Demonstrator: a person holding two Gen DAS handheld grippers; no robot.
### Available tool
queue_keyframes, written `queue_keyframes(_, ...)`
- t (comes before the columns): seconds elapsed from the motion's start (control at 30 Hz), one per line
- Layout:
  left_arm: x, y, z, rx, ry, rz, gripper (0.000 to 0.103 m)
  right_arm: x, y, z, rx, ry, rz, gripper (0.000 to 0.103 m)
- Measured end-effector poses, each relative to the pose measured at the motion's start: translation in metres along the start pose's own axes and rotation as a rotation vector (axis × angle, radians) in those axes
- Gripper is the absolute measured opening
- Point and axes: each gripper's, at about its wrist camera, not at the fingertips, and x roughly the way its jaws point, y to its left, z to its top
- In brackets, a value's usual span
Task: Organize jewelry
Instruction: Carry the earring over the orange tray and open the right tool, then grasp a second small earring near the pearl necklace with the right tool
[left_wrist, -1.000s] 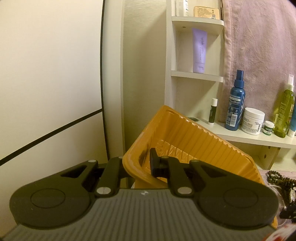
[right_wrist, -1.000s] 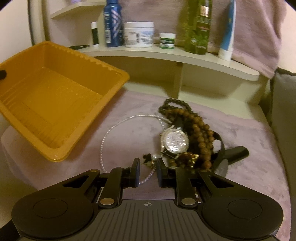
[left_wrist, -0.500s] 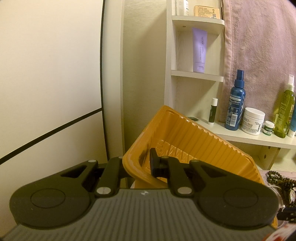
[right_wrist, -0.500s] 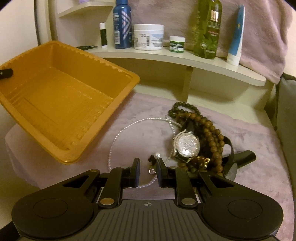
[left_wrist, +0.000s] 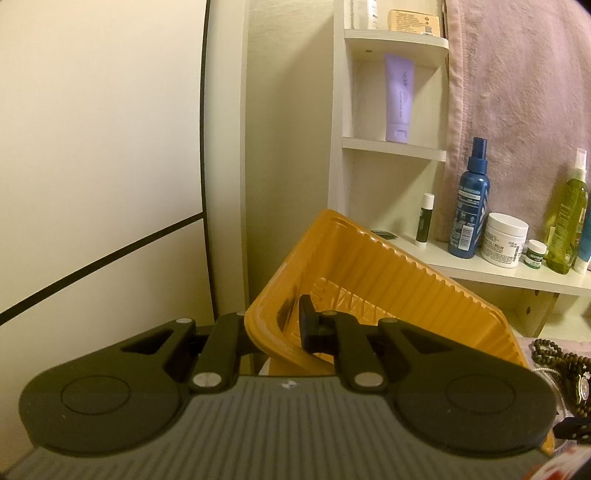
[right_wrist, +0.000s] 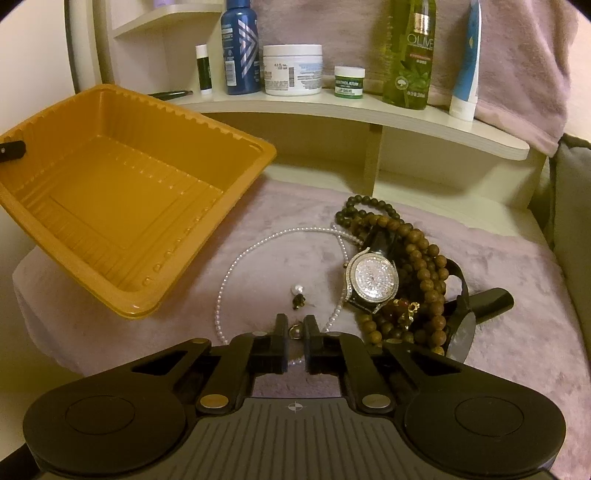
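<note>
At left of the right wrist frame we see the orange tray (right_wrist: 122, 206), tilted and lifted off the pink cover (right_wrist: 509, 295); our left gripper (left_wrist: 273, 325) is clamped on its near corner rim. On the shelf (right_wrist: 424, 122) at the top stand a green bottle (right_wrist: 410, 55) reading "OLIVE" and a small green jar (right_wrist: 349, 82) reading "MENTHOLATUM"; the other labels are too small to read. At right centre lies the brown bead strand (right_wrist: 417, 258) around a sparkly watch (right_wrist: 373, 282), with the pearl necklace (right_wrist: 236, 266) looping to their left. Our right gripper (right_wrist: 295, 330), jaws just closing, pinches a small gold ring (right_wrist: 295, 331). Just above lies a pearl earring (right_wrist: 297, 293).
</note>
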Motion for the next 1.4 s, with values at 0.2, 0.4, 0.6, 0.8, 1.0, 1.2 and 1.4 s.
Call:
queue_keyframes(0.2,0.001,0.001,0.001,-0.002,0.006,-0.002,0.012,-0.011,0.0,0.008,0.014,-0.035,0.025,0.008)
queue_keyframes(0.4,0.001,0.0,0.001,0.001,0.009,-0.002,0.012,-0.035,0.011,0.034,0.028,-0.131,0.142,0.008)
queue_keyframes(0.6,0.001,0.0,0.0,-0.002,0.016,0.002,0.012,-0.028,0.034,0.05,-0.028,-0.13,0.232,0.008)
queue_keyframes(0.8,0.001,0.0,0.001,0.002,0.021,0.004,0.012,-0.009,0.045,0.047,-0.057,-0.075,0.262,0.008)
queue_keyframes(1.0,0.002,0.0,0.001,0.006,0.023,0.006,0.012,-0.004,0.047,0.045,-0.051,-0.061,0.255,0.009)
queue_keyframes(1.2,0.002,-0.001,0.001,0.011,0.024,0.008,0.012,-0.016,0.039,0.044,-0.02,-0.106,0.251,0.018)
queue_keyframes(1.4,0.001,-0.001,0.001,0.017,0.025,0.009,0.012,-0.027,0.01,0.037,0.052,-0.1,0.158,0.024)
